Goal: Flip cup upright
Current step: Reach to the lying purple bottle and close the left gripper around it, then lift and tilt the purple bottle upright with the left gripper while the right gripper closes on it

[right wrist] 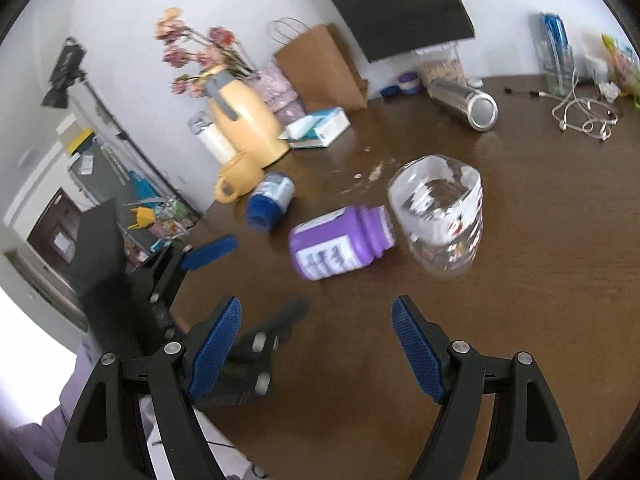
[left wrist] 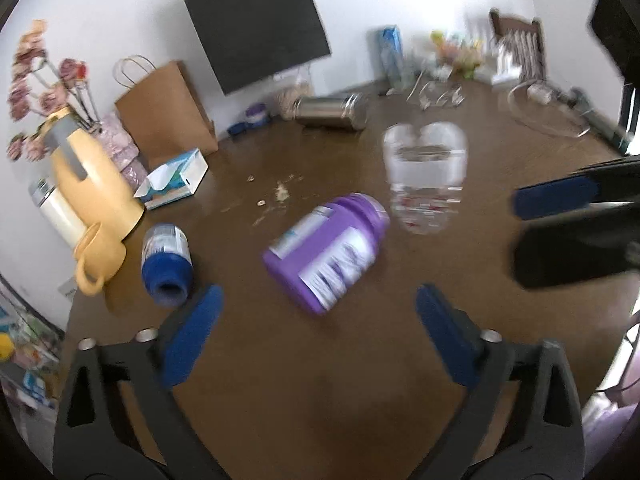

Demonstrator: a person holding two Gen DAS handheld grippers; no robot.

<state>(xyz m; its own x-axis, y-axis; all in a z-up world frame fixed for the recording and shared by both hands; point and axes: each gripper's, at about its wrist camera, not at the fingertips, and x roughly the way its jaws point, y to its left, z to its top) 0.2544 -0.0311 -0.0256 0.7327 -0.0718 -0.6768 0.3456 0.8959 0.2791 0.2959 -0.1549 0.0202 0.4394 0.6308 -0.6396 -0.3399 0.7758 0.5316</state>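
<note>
A clear plastic cup (left wrist: 426, 184) (right wrist: 440, 216) with printed figures stands on the brown table (left wrist: 320, 380) (right wrist: 540, 280); in the right wrist view its ragged mouth faces up. A yellow mug (left wrist: 98, 258) (right wrist: 236, 180) sits against a yellow thermos jug (left wrist: 92, 184) (right wrist: 244, 116). My left gripper (left wrist: 318, 300) is open and empty, just short of a purple bottle (left wrist: 328, 248) (right wrist: 340, 244) lying on its side. My right gripper (right wrist: 316, 306) is open and empty, nearer than the bottle and cup. Both views are motion-blurred.
A blue-capped bottle (left wrist: 166, 264) (right wrist: 270, 200) and a steel flask (left wrist: 332, 112) (right wrist: 464, 100) lie on their sides. A tissue box (left wrist: 176, 180), paper bag (left wrist: 168, 108), earphone cable (right wrist: 584, 116) and glass dish (left wrist: 548, 112) sit farther back. The table edge curves at left.
</note>
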